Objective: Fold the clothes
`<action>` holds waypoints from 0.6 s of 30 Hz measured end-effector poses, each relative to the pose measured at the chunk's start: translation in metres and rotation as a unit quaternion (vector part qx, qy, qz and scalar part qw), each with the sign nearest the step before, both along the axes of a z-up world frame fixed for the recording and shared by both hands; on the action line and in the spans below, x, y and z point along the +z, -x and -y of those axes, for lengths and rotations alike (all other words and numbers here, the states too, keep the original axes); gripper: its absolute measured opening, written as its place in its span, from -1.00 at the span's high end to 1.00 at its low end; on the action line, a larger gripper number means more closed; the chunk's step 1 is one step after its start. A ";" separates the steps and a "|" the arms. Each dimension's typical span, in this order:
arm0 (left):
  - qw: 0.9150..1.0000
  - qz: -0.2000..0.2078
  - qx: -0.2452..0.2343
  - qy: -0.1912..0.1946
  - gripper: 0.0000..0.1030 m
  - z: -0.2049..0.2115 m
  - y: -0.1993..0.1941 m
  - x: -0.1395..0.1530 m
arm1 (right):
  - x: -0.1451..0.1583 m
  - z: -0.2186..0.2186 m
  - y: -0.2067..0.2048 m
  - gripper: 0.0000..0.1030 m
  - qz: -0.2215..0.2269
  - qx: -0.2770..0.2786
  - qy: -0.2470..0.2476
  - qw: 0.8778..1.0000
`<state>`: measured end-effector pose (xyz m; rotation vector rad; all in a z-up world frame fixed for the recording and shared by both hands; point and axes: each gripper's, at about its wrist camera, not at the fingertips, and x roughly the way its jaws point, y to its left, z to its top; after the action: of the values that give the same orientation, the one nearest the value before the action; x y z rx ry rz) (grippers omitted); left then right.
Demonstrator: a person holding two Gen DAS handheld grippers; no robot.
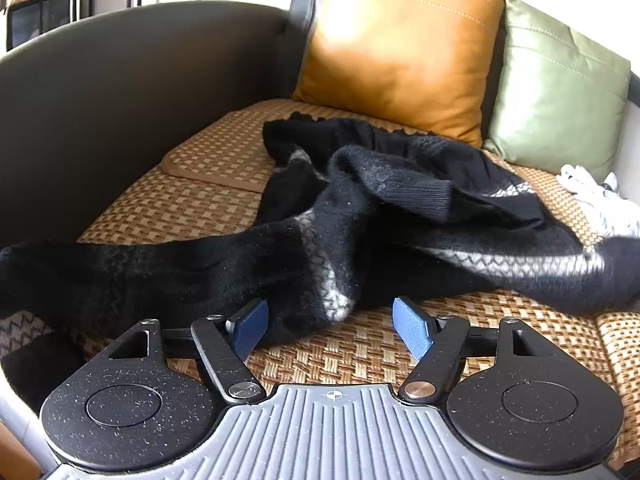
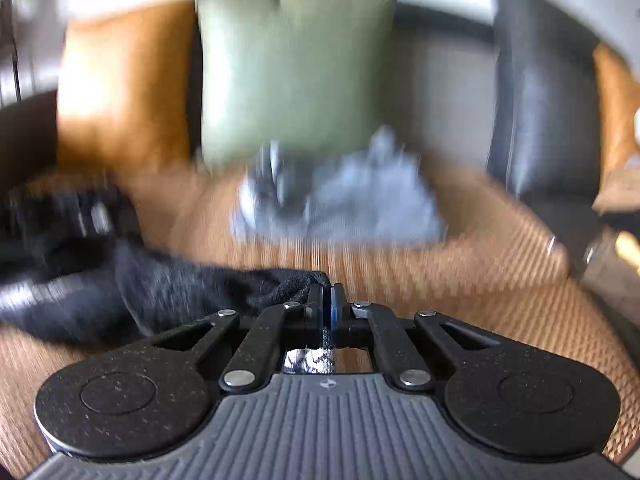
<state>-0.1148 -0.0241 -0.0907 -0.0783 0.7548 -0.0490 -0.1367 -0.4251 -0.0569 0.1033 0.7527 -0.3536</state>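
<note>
A black knit sweater (image 1: 400, 200) with grey-white zigzag bands lies crumpled on the woven sofa mat (image 1: 192, 200). My left gripper (image 1: 332, 328) is open, its blue pads on either side of a sleeve fold (image 1: 312, 280) that reaches between them. In the blurred right wrist view, my right gripper (image 2: 328, 300) is shut on an edge of the black sweater (image 2: 180, 292), which trails off to the left over the mat (image 2: 480, 312).
An orange cushion (image 1: 400, 48) and a green cushion (image 1: 560, 88) lean on the sofa back. A dark curved armrest (image 1: 120, 92) is at the left. A white-grey garment (image 1: 600, 200) lies at the right; it also shows in the right wrist view (image 2: 340, 200).
</note>
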 end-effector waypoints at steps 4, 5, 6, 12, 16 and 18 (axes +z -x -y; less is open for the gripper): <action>1.000 0.001 -0.012 -0.011 -0.58 0.007 -0.010 -0.002 | 0.003 -0.020 0.004 0.41 0.026 0.019 0.023 0.999; 1.000 0.001 -0.016 -0.016 -0.58 0.009 -0.014 -0.003 | 0.009 -0.028 0.005 0.30 0.042 0.030 0.038 0.998; 1.000 0.001 -0.019 -0.021 -0.58 0.012 -0.017 -0.003 | 0.014 -0.037 0.007 0.16 0.058 0.042 0.052 0.996; 0.999 0.009 -0.013 -0.030 -0.35 0.006 -0.025 -0.004 | 0.020 -0.097 -0.025 0.14 0.062 0.191 0.056 0.978; 0.999 0.012 -0.004 -0.031 0.86 -0.008 -0.022 -0.002 | 0.010 -0.123 -0.044 0.14 0.054 0.233 0.018 0.971; 0.999 0.014 0.001 -0.032 1.00 -0.016 -0.021 -0.001 | 0.005 -0.132 -0.049 0.14 0.051 0.248 0.002 0.967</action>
<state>-0.0939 -0.0085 -0.0912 -0.0181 0.7272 -0.0237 -0.0875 -0.2932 -0.0516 -0.0710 0.6497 0.1264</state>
